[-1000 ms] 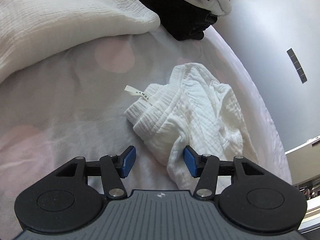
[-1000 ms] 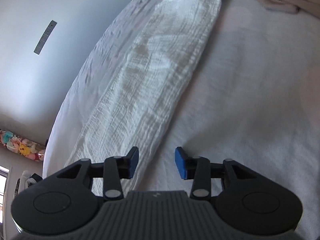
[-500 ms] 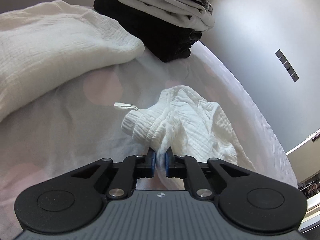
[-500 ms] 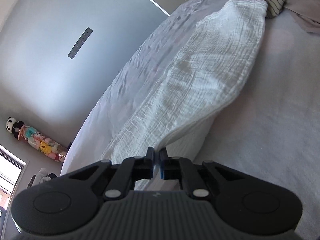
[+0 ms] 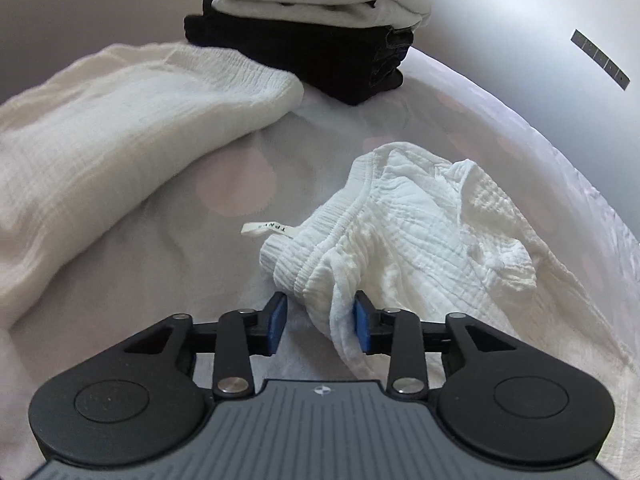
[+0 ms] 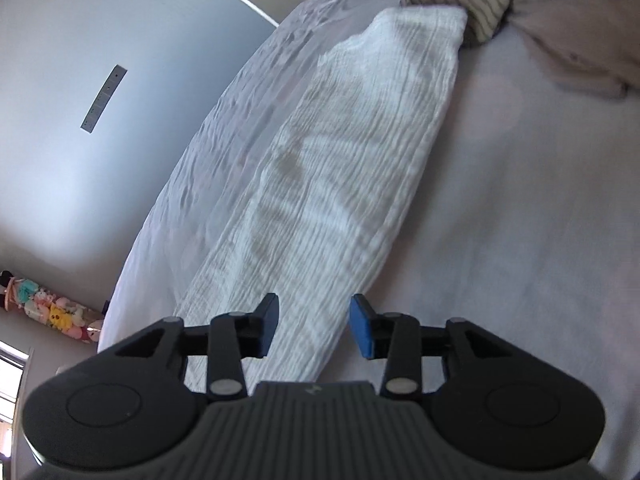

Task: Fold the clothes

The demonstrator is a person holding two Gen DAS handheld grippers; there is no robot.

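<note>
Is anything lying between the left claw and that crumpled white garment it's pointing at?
Nothing visible. The left claw sits right at the crumpled white garment; its jaws have just been opening, with a fold of the waistband between them.

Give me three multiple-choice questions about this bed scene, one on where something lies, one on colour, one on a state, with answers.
1. Where does the stack of folded clothes sit?
A. beyond the long white crinkled cloth
B. on the floor
C. under a pillow

2. What colour is the stack's bottom garment?
A. red
B. black
C. yellow

3. The left tool is
A. clamped fully shut
B. open around the crumpled white crinkled garment
C. out of view

Answers: A, it lies past the cloth's far end; B, dark folds under pale ones; B, blue pads stand apart with fabric between.
</note>
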